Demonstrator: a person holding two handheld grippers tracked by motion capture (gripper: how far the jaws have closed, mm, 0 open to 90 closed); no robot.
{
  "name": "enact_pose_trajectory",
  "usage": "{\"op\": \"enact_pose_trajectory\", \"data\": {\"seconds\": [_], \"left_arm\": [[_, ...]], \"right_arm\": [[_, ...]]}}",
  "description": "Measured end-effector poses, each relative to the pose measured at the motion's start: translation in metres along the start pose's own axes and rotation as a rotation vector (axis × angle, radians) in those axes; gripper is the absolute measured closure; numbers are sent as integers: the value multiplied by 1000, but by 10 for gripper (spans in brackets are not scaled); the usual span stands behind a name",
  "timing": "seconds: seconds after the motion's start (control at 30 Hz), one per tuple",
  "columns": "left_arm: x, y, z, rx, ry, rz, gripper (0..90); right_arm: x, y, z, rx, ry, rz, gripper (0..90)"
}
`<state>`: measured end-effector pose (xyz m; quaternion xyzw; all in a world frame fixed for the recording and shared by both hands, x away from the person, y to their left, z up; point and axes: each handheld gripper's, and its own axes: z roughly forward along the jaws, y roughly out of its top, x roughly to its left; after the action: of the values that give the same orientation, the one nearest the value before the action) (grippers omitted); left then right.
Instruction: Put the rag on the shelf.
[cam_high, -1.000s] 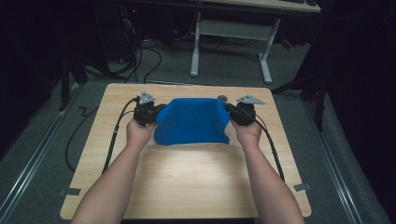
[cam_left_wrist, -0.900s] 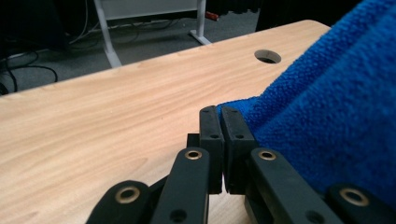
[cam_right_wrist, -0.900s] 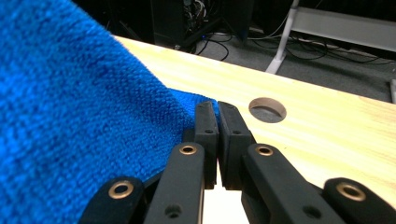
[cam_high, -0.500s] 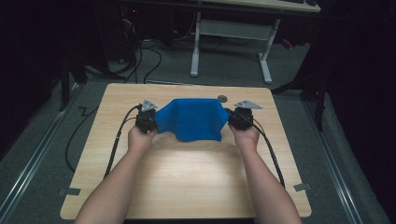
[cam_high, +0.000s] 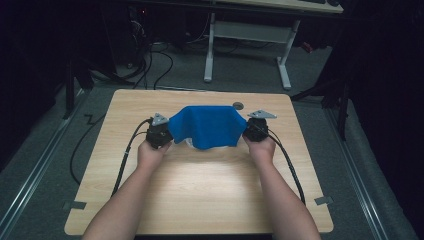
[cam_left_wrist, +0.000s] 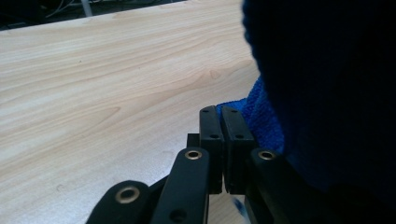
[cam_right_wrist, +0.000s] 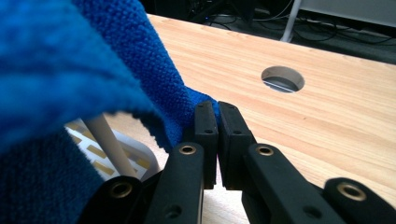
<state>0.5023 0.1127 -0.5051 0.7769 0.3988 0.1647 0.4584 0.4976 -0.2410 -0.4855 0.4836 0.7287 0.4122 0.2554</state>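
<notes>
A blue cloth (cam_high: 207, 125) hangs stretched between my two grippers over the middle of the wooden table (cam_high: 200, 185). My left gripper (cam_high: 169, 132) is shut on the cloth's left corner, and the right gripper (cam_high: 245, 129) is shut on its right corner. In the left gripper view the jaws (cam_left_wrist: 221, 112) are pressed together with the cloth (cam_left_wrist: 327, 93) bulging to their right. In the right gripper view the jaws (cam_right_wrist: 212, 106) pinch the cloth's (cam_right_wrist: 56, 70) edge. A white object with gold patches (cam_right_wrist: 116, 149) lies under the cloth, mostly hidden; a bit of this white object (cam_high: 189, 143) peeks out below the hem.
A round cable hole (cam_high: 238, 105) sits in the table behind the cloth, also visible as a hole (cam_right_wrist: 282, 78) beyond the right jaws. Black cables (cam_high: 125, 160) trail from both grippers along the forearms. A white desk frame (cam_high: 210, 50) stands on the floor beyond the table.
Both grippers have drawn a little toward the person with the cloth between them. The cloth now sags in the middle and covers less of the table.
</notes>
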Motion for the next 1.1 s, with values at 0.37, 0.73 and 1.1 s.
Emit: {"op": "enact_pose_trajectory", "data": {"seconds": [0.37,0.73,1.1], "left_arm": [[0,-2,-1,2,-4,-6,885],[5,0,-9,-8,30,-45,789],[15,4,-32,-62,88,-58,650]], "right_arm": [[3,-3,4,16,1,-17,874],[5,-1,2,23,-11,-24,772],[-5,8,-16,11,-48,-18,694]]}}
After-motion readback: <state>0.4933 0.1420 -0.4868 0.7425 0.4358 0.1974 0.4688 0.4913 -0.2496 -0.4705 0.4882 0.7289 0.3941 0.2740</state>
